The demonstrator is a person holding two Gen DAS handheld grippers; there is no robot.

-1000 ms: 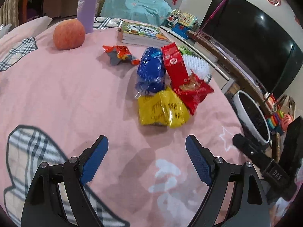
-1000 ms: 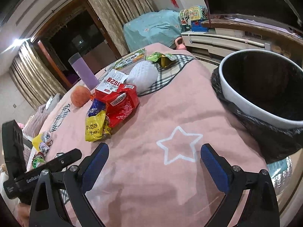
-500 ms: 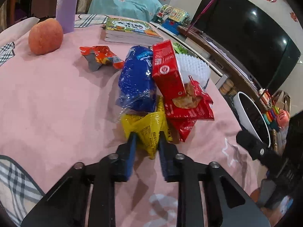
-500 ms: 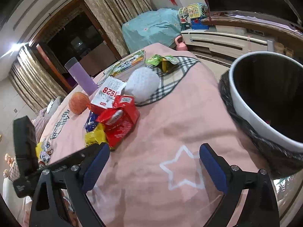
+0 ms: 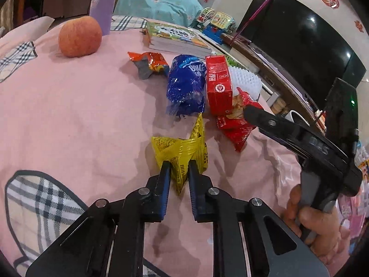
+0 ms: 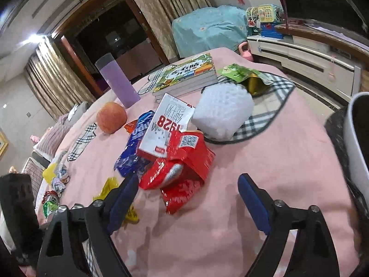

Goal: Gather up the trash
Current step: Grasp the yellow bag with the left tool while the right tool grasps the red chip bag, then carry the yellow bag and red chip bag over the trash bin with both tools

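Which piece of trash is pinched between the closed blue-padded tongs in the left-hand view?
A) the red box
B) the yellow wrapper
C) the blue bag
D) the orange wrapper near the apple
B: the left gripper has its pads shut on a corner of the yellow wrapper, while the blue bag, red box and orange wrapper lie untouched farther back on the pink cloth.

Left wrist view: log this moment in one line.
left gripper: shut on yellow wrapper | right gripper: open, closing around red packet
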